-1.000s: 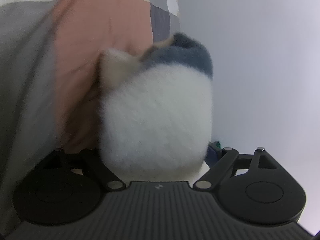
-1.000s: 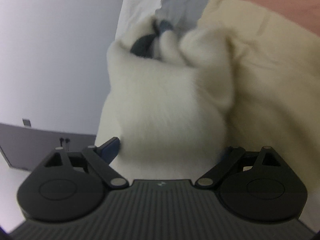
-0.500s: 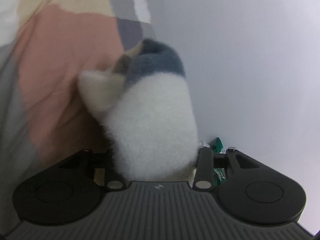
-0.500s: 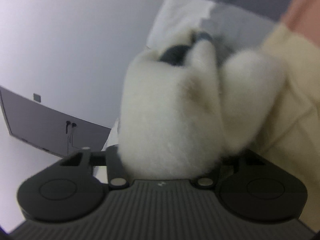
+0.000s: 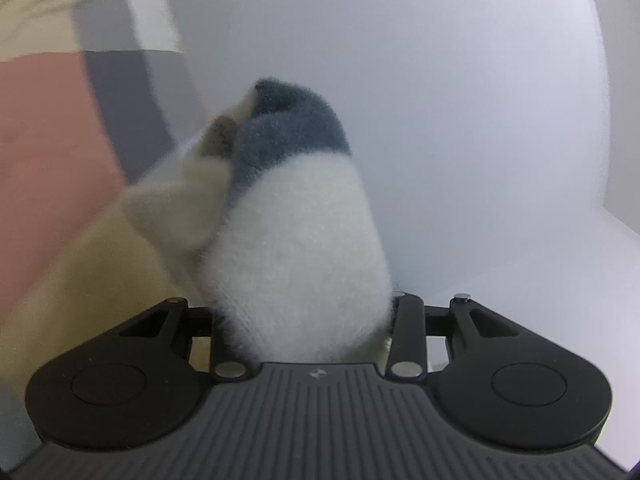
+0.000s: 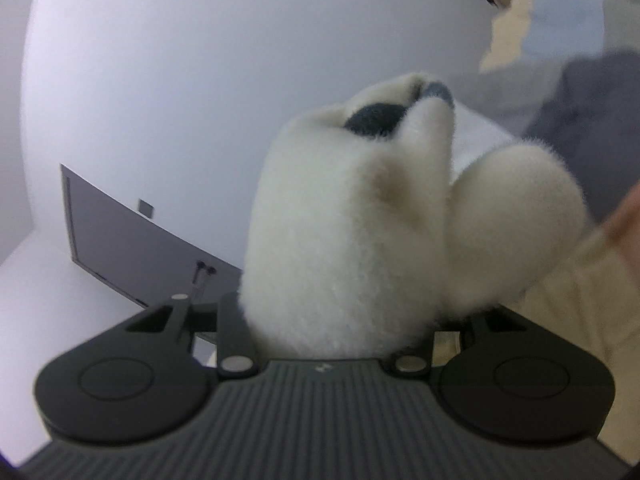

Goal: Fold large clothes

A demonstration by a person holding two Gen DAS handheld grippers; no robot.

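Note:
A fluffy white garment with a blue-grey band (image 5: pixel 296 240) fills the jaws of my left gripper (image 5: pixel 308 308), which is shut on a thick bunch of it. The pile hides the fingertips. In the right wrist view the same white fleece garment (image 6: pixel 344 240) bulges up between the jaws of my right gripper (image 6: pixel 328 316), shut on another bunch. A dark patch shows at its top and a second fold hangs off to the right. Both grippers hold the cloth up off the bed.
A patchwork bed cover in pink, cream and grey (image 5: pixel 48 140) lies below at the left, and its cream part (image 6: pixel 580 320) shows at the right. A plain white wall (image 5: pixel 460 120) stands ahead. A dark grey panel (image 6: pixel 120 232) with hanging cables sits low on the left.
Both grippers went from wide open around the fluffy cloth to shut on it, then rose with it. The bed cover has dropped away and more wall shows.

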